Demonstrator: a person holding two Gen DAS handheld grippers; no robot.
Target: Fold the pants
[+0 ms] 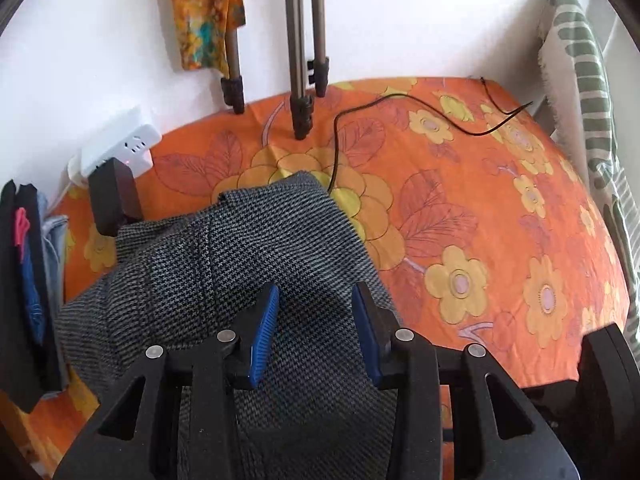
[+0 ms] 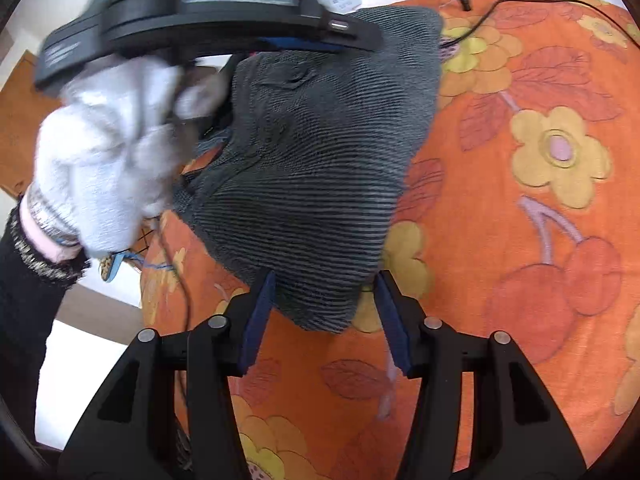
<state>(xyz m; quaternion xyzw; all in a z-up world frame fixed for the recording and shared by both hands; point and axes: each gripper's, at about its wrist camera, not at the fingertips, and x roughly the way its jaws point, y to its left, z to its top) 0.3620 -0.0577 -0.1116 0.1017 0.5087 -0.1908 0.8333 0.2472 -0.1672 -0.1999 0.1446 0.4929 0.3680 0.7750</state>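
Our left gripper (image 1: 314, 328) and right gripper (image 2: 324, 316) both hang released, fingers spread, over the grey houndstooth pants (image 1: 248, 248) bunched on the floral bedsheet (image 1: 480, 208). Nearby, the black cable (image 1: 400, 100) could snag the cloth as we fold.

your gloved left hand (image 2: 108, 148) and its gripper body blur in the right wrist view; the pants (image 1: 240, 264) hide the cable's (image 1: 400, 100) near end.

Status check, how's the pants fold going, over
Both grippers, left and right, open. Grey pants bunched on orange sheet. Black cable beyond pants.
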